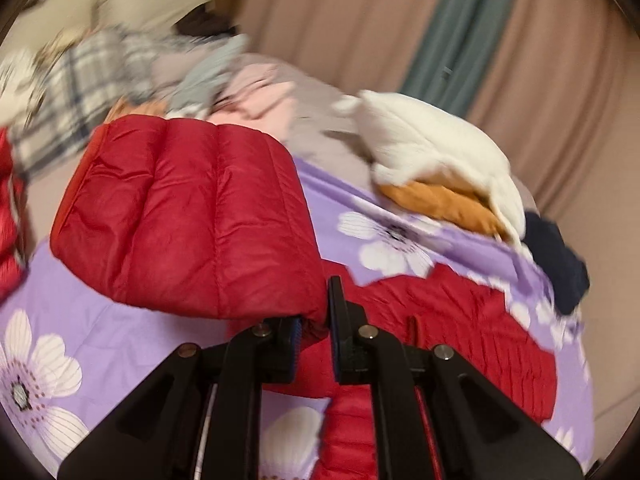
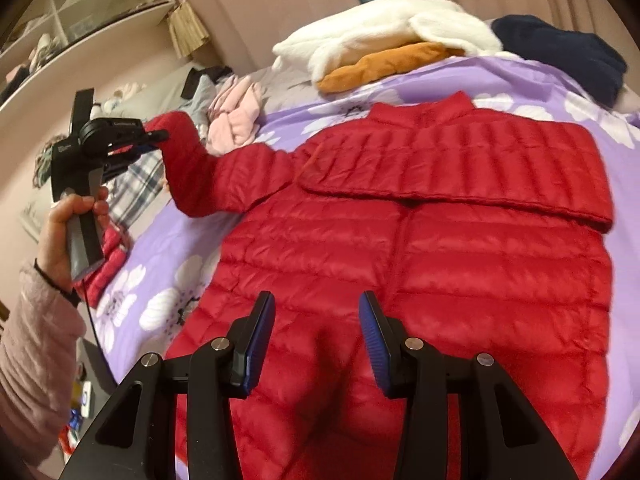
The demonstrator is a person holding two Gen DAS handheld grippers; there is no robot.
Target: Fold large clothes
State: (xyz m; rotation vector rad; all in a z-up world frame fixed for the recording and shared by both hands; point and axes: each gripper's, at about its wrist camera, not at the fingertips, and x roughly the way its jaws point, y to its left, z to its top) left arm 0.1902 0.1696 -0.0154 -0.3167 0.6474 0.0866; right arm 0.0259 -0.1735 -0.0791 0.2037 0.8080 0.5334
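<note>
A red quilted puffer jacket (image 2: 420, 248) lies flat on the purple floral bedsheet (image 2: 172, 240), front up, collar far from me. Its right sleeve is folded across the chest. My left gripper (image 2: 154, 140) is shut on the cuff of the left sleeve (image 2: 192, 172) and holds it lifted above the bed at the left. In the left wrist view that sleeve (image 1: 192, 216) hangs from my left gripper (image 1: 316, 324). My right gripper (image 2: 316, 344) is open and empty, hovering over the jacket's lower hem.
A white fleece (image 2: 384, 32), an orange garment (image 2: 384, 64) and a dark navy garment (image 2: 568, 52) are piled at the bed's far edge. Pink clothes (image 2: 236, 116) and a plaid garment (image 2: 136, 184) lie at the left. Curtains (image 1: 400, 20) hang behind; shelves (image 2: 88, 0) stand at the far left.
</note>
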